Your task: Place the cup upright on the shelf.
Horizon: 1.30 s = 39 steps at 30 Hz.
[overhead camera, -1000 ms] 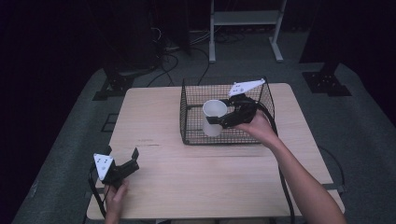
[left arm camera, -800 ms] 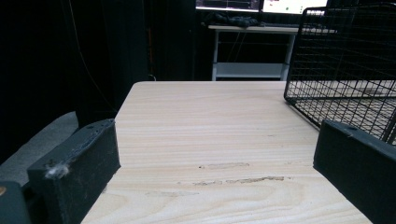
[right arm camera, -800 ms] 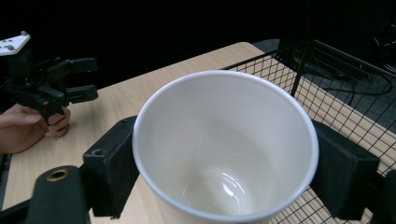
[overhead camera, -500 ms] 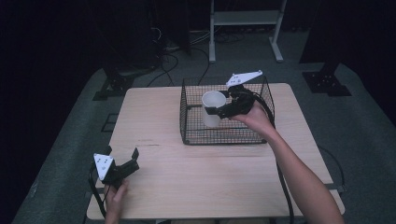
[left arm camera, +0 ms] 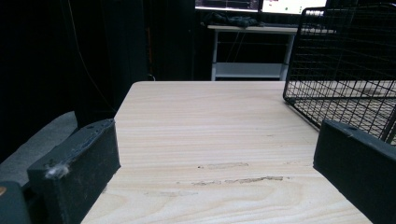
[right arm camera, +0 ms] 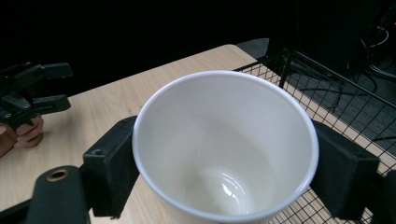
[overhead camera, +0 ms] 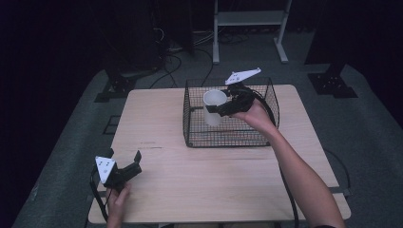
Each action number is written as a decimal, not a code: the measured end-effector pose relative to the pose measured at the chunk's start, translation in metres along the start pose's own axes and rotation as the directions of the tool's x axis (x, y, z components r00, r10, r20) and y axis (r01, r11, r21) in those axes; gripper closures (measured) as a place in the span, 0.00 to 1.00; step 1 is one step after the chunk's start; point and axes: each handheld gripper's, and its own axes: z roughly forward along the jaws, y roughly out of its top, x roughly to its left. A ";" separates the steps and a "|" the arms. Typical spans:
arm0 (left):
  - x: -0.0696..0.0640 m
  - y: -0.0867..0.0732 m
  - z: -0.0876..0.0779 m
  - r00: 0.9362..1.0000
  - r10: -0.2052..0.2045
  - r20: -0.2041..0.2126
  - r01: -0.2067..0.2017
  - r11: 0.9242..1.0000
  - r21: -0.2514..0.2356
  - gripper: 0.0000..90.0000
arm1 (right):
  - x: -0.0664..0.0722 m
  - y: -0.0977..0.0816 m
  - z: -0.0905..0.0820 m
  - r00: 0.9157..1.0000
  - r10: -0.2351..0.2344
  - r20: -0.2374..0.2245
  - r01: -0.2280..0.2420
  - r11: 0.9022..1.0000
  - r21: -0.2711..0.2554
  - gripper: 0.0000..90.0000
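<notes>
Gripping white cup [overhead camera: 214, 107] upright by both sides with right gripper [overhead camera: 223, 107], clearing wire basket [overhead camera: 228, 137] at frame centre; resting left gripper [overhead camera: 124, 168], jaws spread empty, lower left.

lighting is uneven: the table [overhead camera: 161, 118] is well lit from above, the room around it falls to near black. shadows on the wood are soft and short. high view is a bit soft and grainy, detail in the dark floor mostly lost. left gripper view is sharp on the wood grain, its black jaws slightly blurred up close. right gripper view: white cup [right arm camera: 224, 144] bright, small glare spot on its inside bottom, rim perhaps slightly overexposed; background underexposed, mild bending at the edges.
</notes>
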 end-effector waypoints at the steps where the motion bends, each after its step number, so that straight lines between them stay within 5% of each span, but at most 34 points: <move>1: 0.000 0.000 0.000 1.000 0.000 0.000 0.000 1.000 0.000 0.00 | 0.000 0.000 0.000 1.000 0.000 0.000 0.000 1.000 0.000 0.20; 13: 0.000 0.000 0.000 1.000 0.001 0.002 -0.001 1.000 -0.003 0.00 | -0.032 -0.013 0.022 0.990 0.132 0.049 -0.132 0.991 -0.005 0.20; 31: 0.001 0.000 0.000 1.000 -0.003 -0.003 0.003 1.000 -0.001 0.00 | -0.056 -0.030 0.045 0.975 0.193 0.114 -0.198 0.979 0.038 0.20; 39: 0.001 0.000 0.000 1.000 -0.003 -0.004 0.003 1.000 -0.002 0.00 | -0.060 -0.035 0.053 0.975 0.186 0.123 -0.195 0.979 0.063 0.20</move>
